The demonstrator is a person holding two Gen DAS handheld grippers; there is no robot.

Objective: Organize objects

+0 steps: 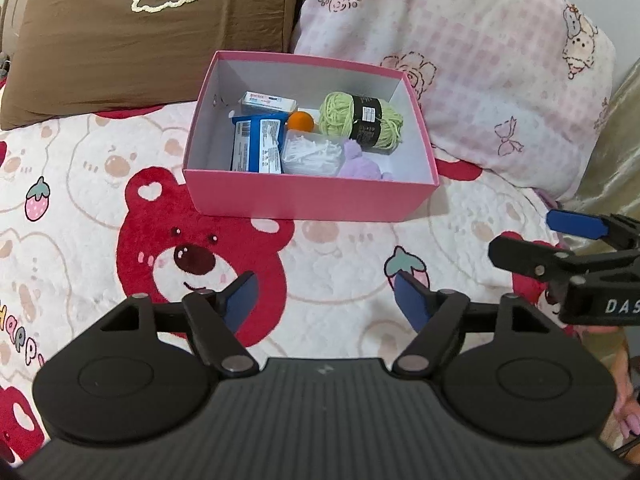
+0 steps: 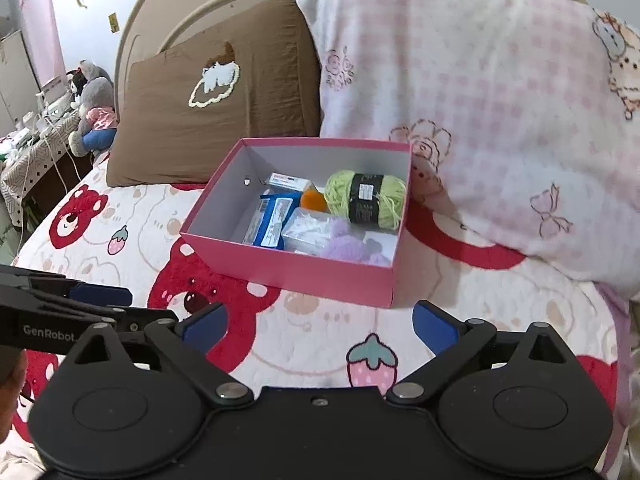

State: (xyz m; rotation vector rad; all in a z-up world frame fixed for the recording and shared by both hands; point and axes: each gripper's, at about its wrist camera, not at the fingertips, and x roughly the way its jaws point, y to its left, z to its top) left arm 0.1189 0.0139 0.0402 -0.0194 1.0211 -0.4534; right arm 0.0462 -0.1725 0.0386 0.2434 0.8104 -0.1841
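Note:
A pink box (image 1: 312, 200) (image 2: 332, 280) sits on the bed with its top open. Inside lie a green yarn skein (image 1: 362, 120) (image 2: 366, 198), an orange ball (image 1: 301, 122) (image 2: 311, 199), a blue-and-white packet (image 1: 256, 144) (image 2: 272, 220), a small white carton (image 1: 267, 102) (image 2: 289, 181), a clear case of white sticks (image 1: 312, 154) (image 2: 308, 232) and a lilac fuzzy item (image 1: 358, 164) (image 2: 346, 246). My left gripper (image 1: 324, 300) hovers over the blanket in front of the box, open and empty. My right gripper (image 2: 320, 326) is also open and empty, short of the box.
A bear-print blanket (image 1: 100, 200) covers the bed. A brown pillow (image 1: 152, 36) and a pink checked pillow (image 1: 480, 60) lie behind the box. The right gripper (image 1: 560, 248) shows at the right edge of the left wrist view. A cluttered side table (image 2: 36, 136) stands far left.

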